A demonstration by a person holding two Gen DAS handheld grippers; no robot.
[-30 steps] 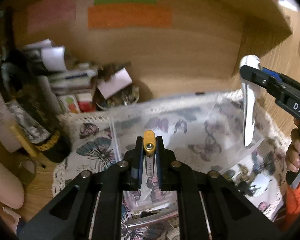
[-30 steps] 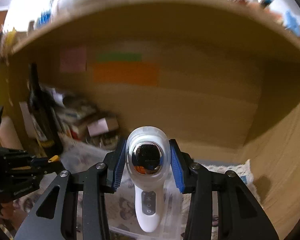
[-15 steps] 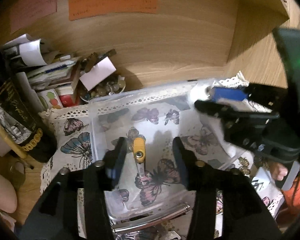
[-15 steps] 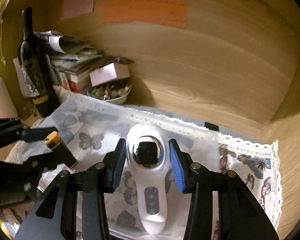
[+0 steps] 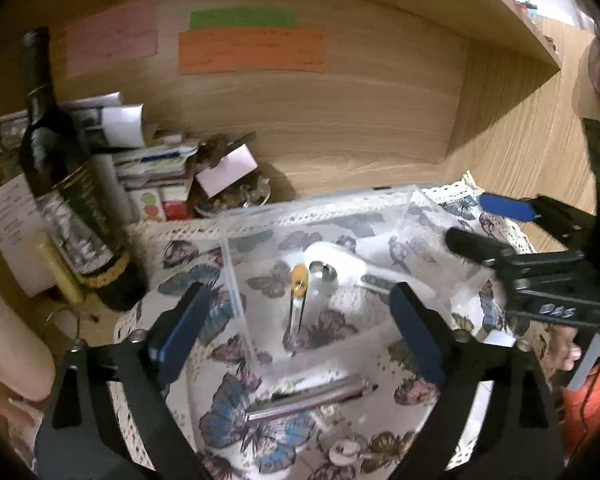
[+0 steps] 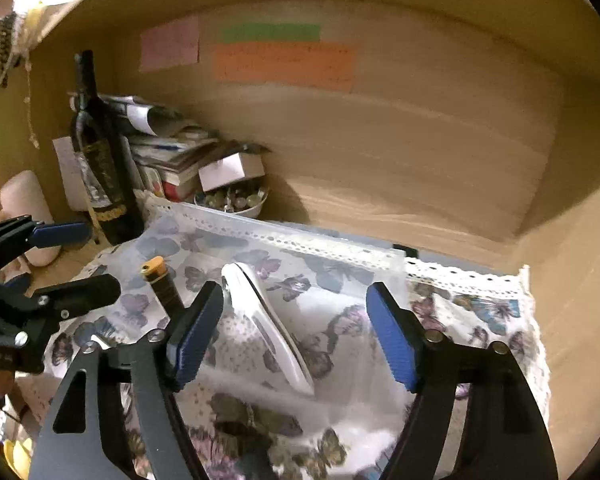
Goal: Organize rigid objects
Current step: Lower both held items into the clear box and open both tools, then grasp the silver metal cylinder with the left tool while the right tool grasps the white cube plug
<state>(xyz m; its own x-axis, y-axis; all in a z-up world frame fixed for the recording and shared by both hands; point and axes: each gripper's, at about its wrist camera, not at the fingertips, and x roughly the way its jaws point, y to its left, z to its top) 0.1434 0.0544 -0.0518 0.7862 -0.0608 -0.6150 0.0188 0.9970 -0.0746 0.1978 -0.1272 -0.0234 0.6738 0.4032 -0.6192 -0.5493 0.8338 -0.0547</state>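
A clear plastic box (image 5: 320, 208) stands on a butterfly-print cloth. Inside it lie a white remote-like device (image 5: 336, 266) and a slim tool with an orange-yellow cap (image 5: 299, 280). In the right wrist view the white device (image 6: 268, 320) leans on its side in the box and the capped tool (image 6: 156, 274) stands tilted beside it. My left gripper (image 5: 296, 320) is open and empty above the box. My right gripper (image 6: 294, 332) is open and empty just over the white device; it also shows at the right in the left wrist view (image 5: 500, 236).
A dark wine bottle (image 5: 64, 184) stands at the left by stacked papers and boxes (image 5: 152, 164) and a bowl of small items (image 6: 232, 200). A metal pen-like rod (image 5: 308, 398) lies on the cloth in front of the box. Wooden shelf walls close in behind and right.
Both grippers opened. The capped tool dropped from my left gripper into the box. The white device left my right gripper and now lies in the box.
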